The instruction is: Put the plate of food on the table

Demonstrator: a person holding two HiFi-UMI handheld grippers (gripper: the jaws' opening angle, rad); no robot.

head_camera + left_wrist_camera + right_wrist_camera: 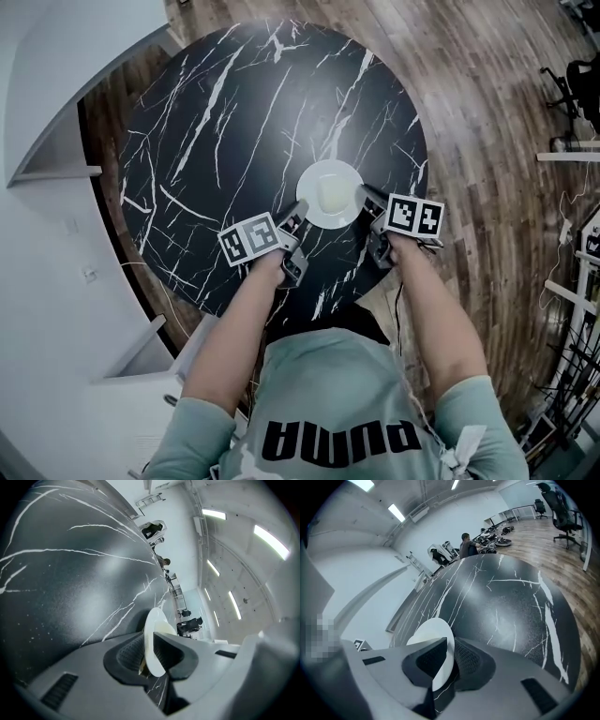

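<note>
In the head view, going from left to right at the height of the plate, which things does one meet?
left gripper → plate → right gripper → wooden floor

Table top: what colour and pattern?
Table top is black with white marble-like veins; clearest in the head view.

On the bench (pixel 234 122) the plate (pixel 328 169) sits near the edge closest to the person (pixel 328 412), food (pixel 331 195) in its middle. The left tool (pixel 302 206) is at its left rim, the right tool (pixel 364 193) at its right rim, rim between each tool's jaws.
</note>
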